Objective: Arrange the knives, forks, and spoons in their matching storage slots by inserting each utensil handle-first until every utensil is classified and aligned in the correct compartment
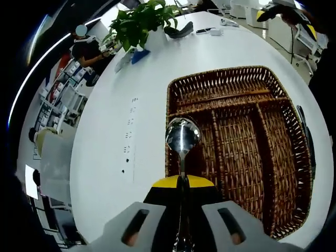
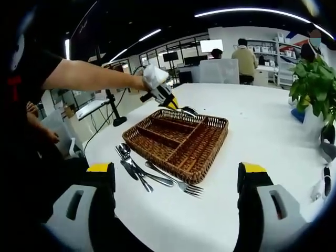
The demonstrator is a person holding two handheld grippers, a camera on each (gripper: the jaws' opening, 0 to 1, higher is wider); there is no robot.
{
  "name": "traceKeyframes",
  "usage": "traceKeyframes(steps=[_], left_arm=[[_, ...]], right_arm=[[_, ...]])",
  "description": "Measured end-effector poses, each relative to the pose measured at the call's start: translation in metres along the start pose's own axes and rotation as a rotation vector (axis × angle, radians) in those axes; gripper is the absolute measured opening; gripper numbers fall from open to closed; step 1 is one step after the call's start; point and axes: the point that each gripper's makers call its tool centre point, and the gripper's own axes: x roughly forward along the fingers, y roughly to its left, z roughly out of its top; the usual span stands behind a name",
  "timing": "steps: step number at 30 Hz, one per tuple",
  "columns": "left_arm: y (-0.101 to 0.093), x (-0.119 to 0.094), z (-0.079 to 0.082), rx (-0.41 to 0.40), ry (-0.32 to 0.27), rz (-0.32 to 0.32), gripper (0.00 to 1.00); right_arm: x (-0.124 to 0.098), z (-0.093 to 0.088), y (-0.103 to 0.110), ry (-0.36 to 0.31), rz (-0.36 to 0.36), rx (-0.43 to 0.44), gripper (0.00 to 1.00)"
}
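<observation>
Steel spoon (image 1: 181,137) is held by its handle between the closed jaws of the left gripper (image 1: 182,231), with the round bowl pointing forward. In the left gripper view the bowl is over the near-left edge of the wicker tray (image 1: 239,152); I cannot tell if it touches the rim. The tray has long compartments side by side and one cross compartment at its far end, and it lies on a white round table (image 1: 105,157).

In the right gripper view the left gripper (image 2: 173,103) is at the far side of the tray (image 2: 176,140), carried by a person's outstretched arm (image 2: 89,77). The other utensils lie on the table just beside the near corner of the tray: a fork (image 2: 176,181) with its tines to the right, and to its left more cutlery (image 2: 134,165) in a crossed pile. The right gripper (image 2: 176,210) holds nothing; its jaws are wide apart.

A green potted plant (image 1: 143,23) stands farther on the table.
</observation>
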Motion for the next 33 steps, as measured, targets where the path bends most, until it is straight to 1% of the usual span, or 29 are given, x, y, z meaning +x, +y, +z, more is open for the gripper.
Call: traceKeyframes(steps=[2,7,10,12,17,20,23,26,29,33], left_arm=[[-0.001,0.002,0.002,-0.012,-0.007,-0.002,0.01],[-0.005,0.009,0.003,-0.002,-0.006,-0.002,0.01],[-0.004,0.014,0.003,-0.021,0.000,0.002,0.01],[-0.007,0.019,0.002,-0.032,0.000,-0.005,0.01],[-0.007,0.030,-0.005,-0.017,0.023,-0.007,0.01],[-0.006,0.034,-0.006,-0.003,0.015,-0.005,0.01],[-0.006,0.039,-0.009,0.003,0.021,-0.011,0.01],[-0.006,0.040,-0.009,-0.005,0.013,-0.019,0.01],[-0.006,0.042,-0.015,-0.003,0.022,-0.023,0.01],[-0.005,0.042,-0.019,-0.025,0.018,-0.018,0.01]], right_arm=[[0.001,0.001,0.002,-0.007,0.005,-0.009,1.00],[0.005,0.000,0.006,-0.006,0.014,-0.006,1.00],[0.006,0.001,0.009,-0.005,0.020,-0.012,1.00],[0.006,0.001,0.007,-0.008,0.017,-0.010,1.00],[0.005,0.001,0.001,-0.008,0.009,-0.005,1.00],[0.004,0.000,0.000,-0.009,0.007,0.003,1.00],[0.004,-0.003,-0.001,-0.003,0.006,0.009,1.00],[0.003,-0.005,-0.002,0.000,0.006,0.014,1.00],[0.002,-0.006,-0.004,0.000,0.001,0.021,1.00],[0.003,-0.006,-0.004,0.007,0.004,0.016,1.00]])
